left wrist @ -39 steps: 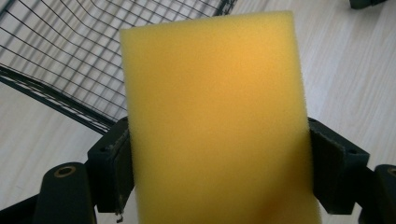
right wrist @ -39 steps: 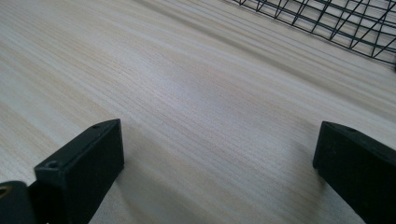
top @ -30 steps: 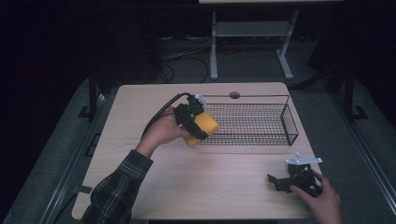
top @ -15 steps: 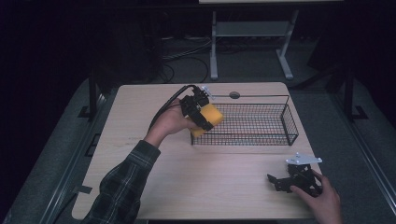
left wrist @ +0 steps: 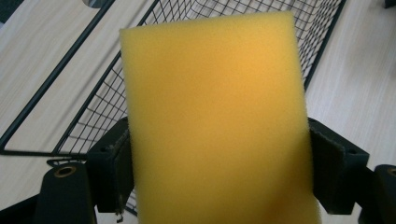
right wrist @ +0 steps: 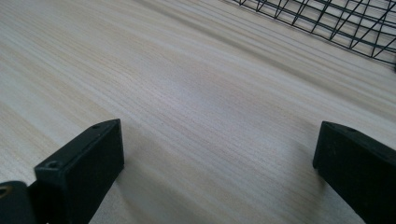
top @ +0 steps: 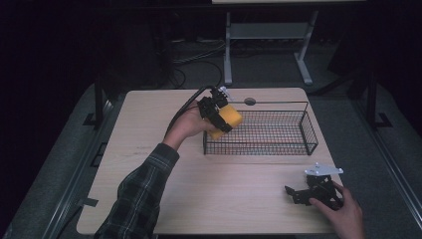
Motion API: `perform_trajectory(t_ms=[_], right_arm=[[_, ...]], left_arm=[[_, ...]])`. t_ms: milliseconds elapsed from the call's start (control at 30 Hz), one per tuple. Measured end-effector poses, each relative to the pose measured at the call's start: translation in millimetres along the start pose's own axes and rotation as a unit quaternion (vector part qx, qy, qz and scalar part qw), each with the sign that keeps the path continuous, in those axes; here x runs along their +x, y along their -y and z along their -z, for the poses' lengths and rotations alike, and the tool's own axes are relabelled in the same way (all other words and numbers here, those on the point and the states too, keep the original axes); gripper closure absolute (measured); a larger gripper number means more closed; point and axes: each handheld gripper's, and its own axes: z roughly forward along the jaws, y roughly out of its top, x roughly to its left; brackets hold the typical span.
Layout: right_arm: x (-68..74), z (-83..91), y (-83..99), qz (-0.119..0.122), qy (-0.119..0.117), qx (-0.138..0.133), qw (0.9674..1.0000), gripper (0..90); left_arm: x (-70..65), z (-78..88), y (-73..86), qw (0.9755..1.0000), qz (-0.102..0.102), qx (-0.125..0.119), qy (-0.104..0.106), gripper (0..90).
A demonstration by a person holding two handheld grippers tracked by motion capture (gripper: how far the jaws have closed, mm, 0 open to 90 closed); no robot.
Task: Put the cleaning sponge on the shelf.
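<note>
Two grippers are at work over a pale wood-grain desk (top: 149,129), and nothing on them or around them carries a brand, label or readable writing.

Nearest the person, at the desk's front right corner, the right gripper (top: 298,193) rests low on the desk in the right hand (top: 343,215), with its grey three-cornered plate on top. Its jaws stand wide apart with bare wood between them; in the right gripper view the two black jaws frame nothing but the desk surface, with a corner of the wire basket (right wrist: 327,23) across the top.

Farther in, a plaid sleeve (top: 137,191) runs up from the bottom edge to the left hand (top: 186,128), which holds the left gripper (top: 219,118) raised at the left end of the basket (top: 311,137). This gripper is clamped on a yellow sponge (top: 226,122): in the left gripper view the black pads (left wrist: 109,168) press against both long sides of the sponge (left wrist: 215,121), which stands upright between them and hides much of the wire mesh behind. The sponge's face is plain foam, unmarked. From above, it hangs at the basket's near left corner, above the rim, tilted.

Beyond the basket a round dark grommet (top: 250,101) sits in the desk near the far edge, and behind the desk a grey metal stand (top: 268,40) rises from a dark floor.
</note>
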Motion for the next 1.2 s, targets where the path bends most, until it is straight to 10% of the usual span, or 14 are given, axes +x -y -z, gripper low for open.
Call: perform_trajectory(t_ms=[1200], right_arm=[[-0.2,-0.2,0.1,0.001,0.000,-0.001,1.0000,1.3]], left_arm=[[17.3,-65.7,5.8,0.9997,-0.008,0.023,0.000,21.1]])
